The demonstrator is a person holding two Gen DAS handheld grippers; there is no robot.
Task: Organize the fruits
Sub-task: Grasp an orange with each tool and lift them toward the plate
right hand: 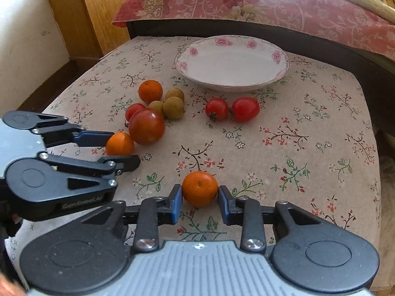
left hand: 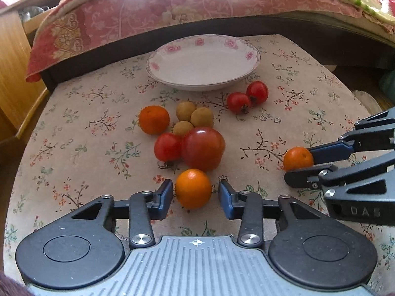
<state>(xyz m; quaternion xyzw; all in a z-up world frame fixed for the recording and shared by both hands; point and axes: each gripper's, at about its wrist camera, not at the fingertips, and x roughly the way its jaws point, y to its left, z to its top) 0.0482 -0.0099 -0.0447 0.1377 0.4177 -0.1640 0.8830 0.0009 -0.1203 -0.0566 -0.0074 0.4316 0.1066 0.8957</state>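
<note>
My left gripper [left hand: 195, 192] is around a small orange [left hand: 193, 188] on the floral cloth; the left pad touches it, the right pad stands slightly off. My right gripper [right hand: 200, 194] is shut on another small orange [right hand: 200, 188], both pads touching. Each gripper shows in the other view: the right gripper [left hand: 300, 161] and the left gripper [right hand: 123, 146]. Beyond lie a large tomato [left hand: 203, 148], a small tomato [left hand: 167, 146], a third orange [left hand: 154, 119], three brown longans [left hand: 197, 117] and two small tomatoes [left hand: 248, 97]. An empty white flowered plate [left hand: 203, 61] stands at the back.
The table [left hand: 308, 93] has a floral cloth, with edges close on the left, right and back. A bed with a pink quilt [left hand: 172, 7] runs behind it. A wooden cabinet [right hand: 98, 12] stands at the back left.
</note>
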